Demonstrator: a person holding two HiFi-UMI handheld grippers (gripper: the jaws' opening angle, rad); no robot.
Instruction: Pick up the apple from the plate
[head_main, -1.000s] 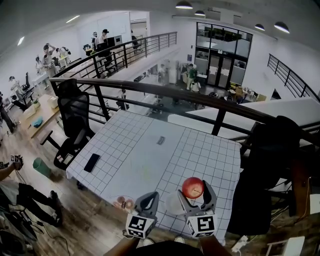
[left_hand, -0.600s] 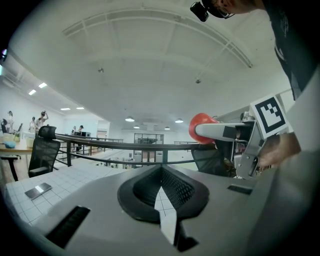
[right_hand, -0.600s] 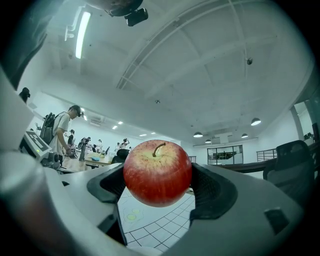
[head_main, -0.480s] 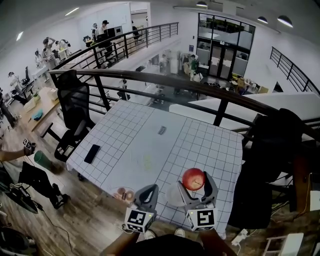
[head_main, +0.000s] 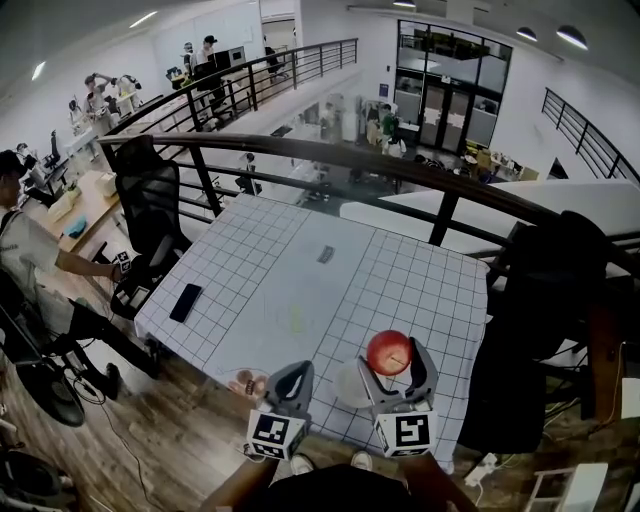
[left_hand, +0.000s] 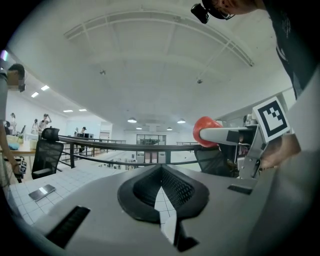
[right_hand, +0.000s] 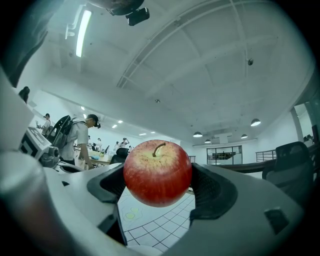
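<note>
A red apple (head_main: 388, 352) is lifted above the table's near edge, and my right gripper (head_main: 390, 356) is shut on it. In the right gripper view the apple (right_hand: 157, 172) fills the gap between the dark pads (right_hand: 212, 192), stem up. A white plate (head_main: 349, 386) lies on the table just below and left of it, partly hidden by the grippers. My left gripper (head_main: 291, 383) hovers beside it to the left, shut with nothing in it. From the left gripper (left_hand: 161, 172) view, the apple (left_hand: 204, 131) shows up at the right in the other gripper's jaw.
The white gridded table (head_main: 290, 290) carries a black phone (head_main: 185, 301) at the left, a small dark object (head_main: 324, 254) at the far middle and a dish of pinkish food (head_main: 245, 383) by my left gripper. A black office chair (head_main: 150, 220), a person (head_main: 35, 270) and a railing (head_main: 300, 160) surround it.
The apple stays held at about the same height in my right gripper. Both grippers have barely moved. A person at the left has stood up and reaches toward the office chair.
</note>
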